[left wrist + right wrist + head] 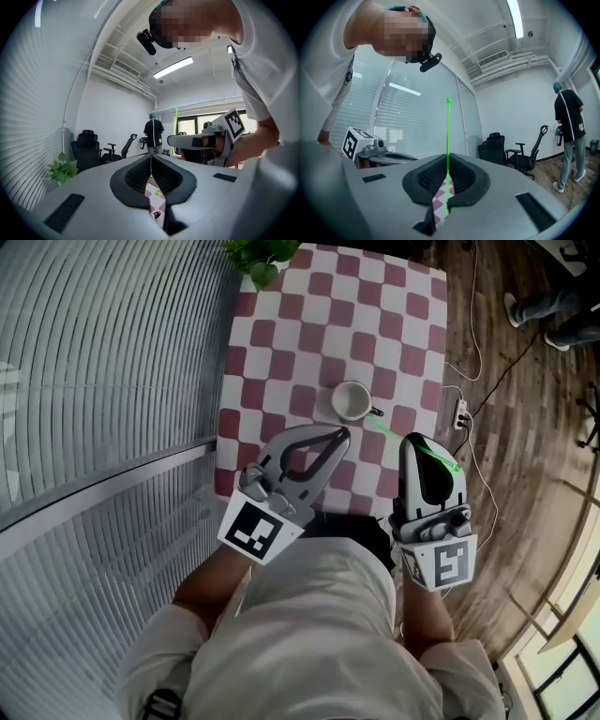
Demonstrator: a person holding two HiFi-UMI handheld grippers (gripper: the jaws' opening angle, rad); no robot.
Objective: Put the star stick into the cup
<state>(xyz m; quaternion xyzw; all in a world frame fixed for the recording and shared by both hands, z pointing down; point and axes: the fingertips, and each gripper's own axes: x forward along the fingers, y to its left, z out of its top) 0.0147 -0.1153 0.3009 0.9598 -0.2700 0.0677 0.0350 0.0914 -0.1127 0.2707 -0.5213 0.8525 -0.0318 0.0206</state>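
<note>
Left fingers: the left gripper has its jaws pressed together tip to tip, with nothing between them.
Right fingers: the right gripper is clamped on the star stick, with the thin green shaft pinched between the pads.
Star stick: it runs on past the right fingertips. In the head view it slants toward the cup, and its far end stops just short of the handle.
Star end: too thin and glaring to tell which end carries the star.
Cup: white and upright on the checked table, just ahead of the left fingertips and ahead-left of the right ones, touching neither.
Cut off: both gripper views show the table only as a sliver through the gap behind the pads.
Hidden: the person's torso covers the table's near edge in the head view.
</note>
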